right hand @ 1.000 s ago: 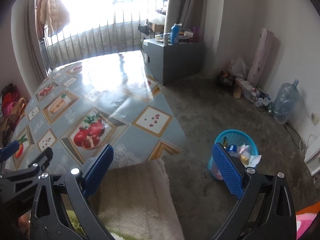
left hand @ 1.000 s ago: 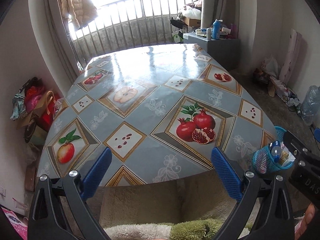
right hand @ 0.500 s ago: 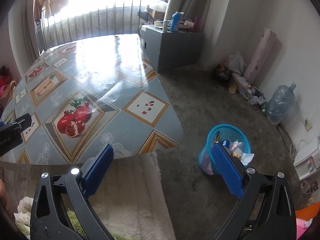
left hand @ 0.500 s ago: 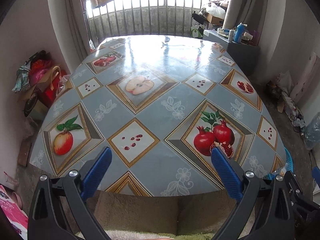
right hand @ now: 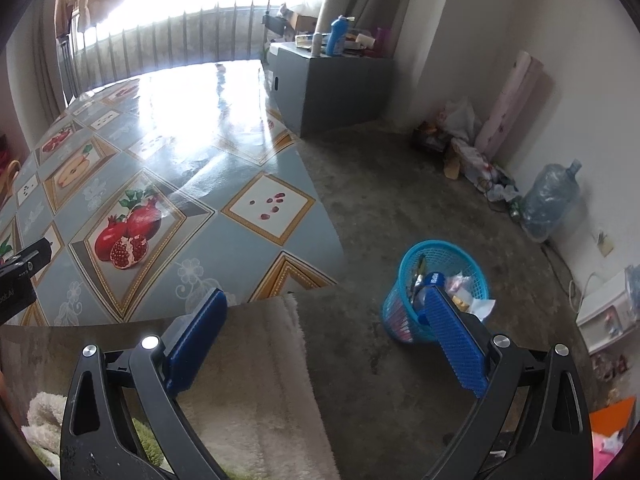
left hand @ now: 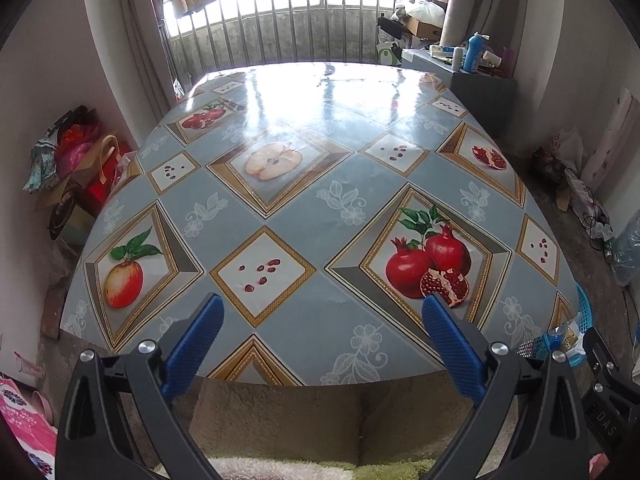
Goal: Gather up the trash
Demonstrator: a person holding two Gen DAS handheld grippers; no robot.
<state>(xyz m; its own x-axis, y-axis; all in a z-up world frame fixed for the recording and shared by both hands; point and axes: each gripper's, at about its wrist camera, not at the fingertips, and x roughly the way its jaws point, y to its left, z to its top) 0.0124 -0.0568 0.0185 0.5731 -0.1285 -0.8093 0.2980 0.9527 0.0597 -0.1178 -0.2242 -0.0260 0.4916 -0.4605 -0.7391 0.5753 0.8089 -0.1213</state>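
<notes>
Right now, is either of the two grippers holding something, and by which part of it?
Nothing is held. The left gripper and the right gripper are both open, with only air between their blue ribbed pads.

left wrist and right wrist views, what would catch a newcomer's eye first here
The big table fills the left wrist view, its glossy blue cloth printed with pomegranates and apples and bare of any trash. In the right wrist view a blue basket of wrappers stands on the concrete floor just right of the table. Both the left claw and the right claw hang open and empty in the foreground.
</notes>
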